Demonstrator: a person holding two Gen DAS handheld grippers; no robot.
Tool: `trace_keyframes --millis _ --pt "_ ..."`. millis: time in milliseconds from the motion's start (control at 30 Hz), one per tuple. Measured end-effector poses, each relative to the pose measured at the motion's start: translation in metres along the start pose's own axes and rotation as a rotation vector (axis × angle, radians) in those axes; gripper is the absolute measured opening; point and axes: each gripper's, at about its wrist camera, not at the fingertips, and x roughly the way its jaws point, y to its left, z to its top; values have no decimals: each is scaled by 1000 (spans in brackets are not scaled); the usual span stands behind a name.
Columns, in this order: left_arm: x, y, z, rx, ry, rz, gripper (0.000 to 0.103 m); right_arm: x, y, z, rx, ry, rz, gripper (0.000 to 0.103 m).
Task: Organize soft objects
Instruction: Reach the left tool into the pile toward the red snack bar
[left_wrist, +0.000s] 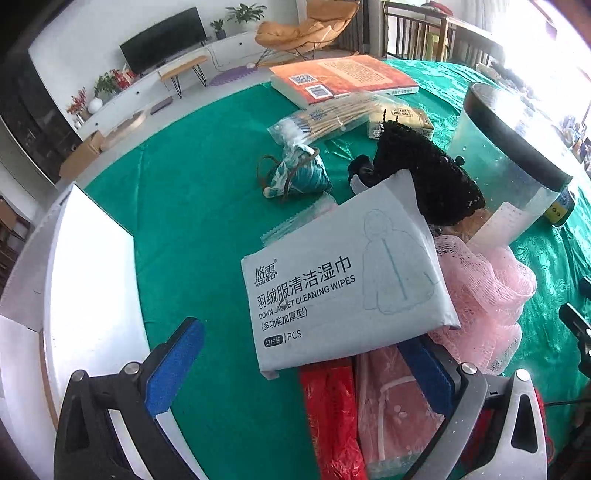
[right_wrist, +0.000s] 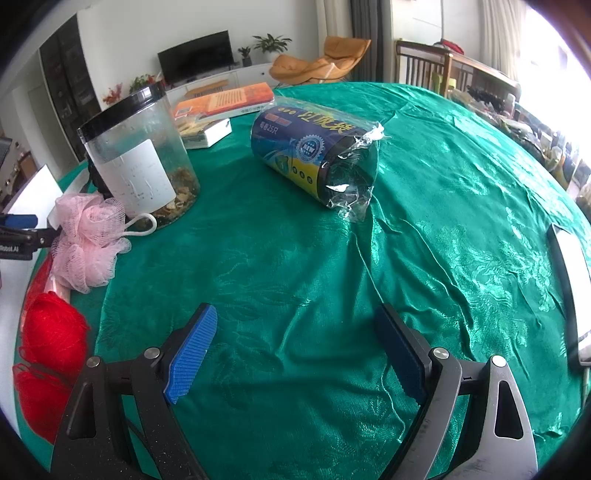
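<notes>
The left tool (left_wrist: 295, 373) stands wide open with nothing gripped; the grey pack of cleaning wipes (left_wrist: 347, 284) lies between and just ahead of its blue pads, resting on a heap of soft things near the bench's left edge: a pink mesh bath puff (left_wrist: 491, 291), a red plastic pack (left_wrist: 332, 417), a pink packet (left_wrist: 391, 413), a black knitted item (left_wrist: 428, 173) and a small teal pouch (left_wrist: 299, 173). A white tray (left_wrist: 88, 280) sits at that edge, likely the place for them, though that is a guess. The right tool (right_wrist: 299, 350) is also fully spread and empty, poised over bare green cloth (right_wrist: 295, 258) toward the middle of the bench, with a roll of bags (right_wrist: 314, 151) ahead and a clear jar (right_wrist: 136, 155) beside the puff and red yarn (right_wrist: 51, 332) at its left. To take the wipes cleanly, the left tool should come down so both pads straddle the pack's short width, close on its middle rather than a corner so it does not droop or slip, and lift straight up so the puff and packets beneath are not dragged.
</notes>
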Motion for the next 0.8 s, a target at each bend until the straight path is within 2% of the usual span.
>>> trace_keyframes --millis 67,200,300,400,500,533,600,700,733,800 --pt "-6 8 1 -52 -8 -32 103 0 0 0 0 0 0 89" --pt "-30 17 -6 -162 -94 -104 103 0 0 -1 -1 0 0 89" --pt "-38 4 -3 -146 -134 -118 103 1 -1 0 -3 1 -1 90" --pt "-36 -22 5 -69 -145 -34 103 2 -1 1 -4 1 -1 90" --pt "-17 -30 17 -56 -102 71 103 2 -2 2 -3 1 0 90" --pt "-8 -26 20 -85 -76 113 103 2 -2 2 -3 0 1 90" --pt "0 -6 20 -180 -43 141 103 2 -2 1 -4 0 0 90" --pt "-8 23 15 -318 -65 223 103 2 -2 1 -3 0 0 90" --pt "-15 28 12 -339 -77 233 103 3 -2 2 -3 0 1 90" --pt "-25 29 3 -333 -75 193 103 2 -2 2 -4 0 0 90"
